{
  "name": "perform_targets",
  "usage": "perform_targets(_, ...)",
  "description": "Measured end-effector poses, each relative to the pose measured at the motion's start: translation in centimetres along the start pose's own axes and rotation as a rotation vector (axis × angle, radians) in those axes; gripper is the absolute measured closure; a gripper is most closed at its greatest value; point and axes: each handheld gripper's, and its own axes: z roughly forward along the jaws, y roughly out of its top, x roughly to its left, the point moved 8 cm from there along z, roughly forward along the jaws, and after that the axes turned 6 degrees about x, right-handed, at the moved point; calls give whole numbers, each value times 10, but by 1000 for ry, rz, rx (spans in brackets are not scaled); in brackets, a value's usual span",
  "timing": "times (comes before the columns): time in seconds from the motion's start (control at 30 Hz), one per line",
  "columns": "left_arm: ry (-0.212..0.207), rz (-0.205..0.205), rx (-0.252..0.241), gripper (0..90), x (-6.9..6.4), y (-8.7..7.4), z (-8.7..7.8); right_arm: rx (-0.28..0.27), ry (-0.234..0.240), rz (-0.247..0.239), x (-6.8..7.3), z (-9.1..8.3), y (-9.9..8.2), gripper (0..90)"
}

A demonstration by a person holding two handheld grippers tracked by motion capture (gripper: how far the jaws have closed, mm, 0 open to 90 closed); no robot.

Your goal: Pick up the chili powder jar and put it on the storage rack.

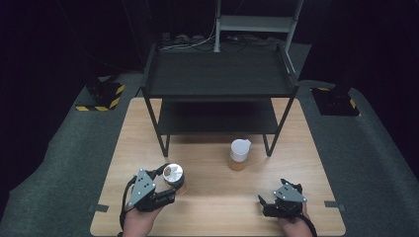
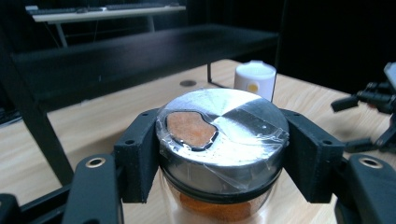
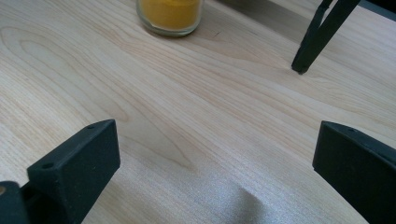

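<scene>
Left gripper [image 1: 170,190]: near edge of wooden table [image 1: 212,207], jaws clamped either side of steel-lidded jar [image 2: 222,133] of orange powder; film taped over lid opening.
Right gripper [image 1: 267,202]: near right, jaws spread wide above bare wood.
White-lidded jar [image 1: 240,154]: mid-table, upright, yellow-orange contents, beside shelf leg.
Black two-tier shelf [image 1: 220,74]: far end of table.
</scene>
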Motion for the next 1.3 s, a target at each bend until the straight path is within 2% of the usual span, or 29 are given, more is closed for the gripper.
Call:
perform_targets(0.1,14,11,-12,346,0,11,0,1,2,-1,0,0,0,0)
perform_targets(0.4,9,10,-69,346,6,42,-4,0,4,4,-1,0,0,0)
perform_targets(0.83,17,33,-124,346,15,82,-4,3,5,-4,0,0,0,0)
perform_targets(1.0,23,48,-140,346,17,97,-3,1,7,-3,0,0,0,0)
perform_targets(1.3,20,51,-170,346,25,130,6,4,7,-5,0,0,0,0)
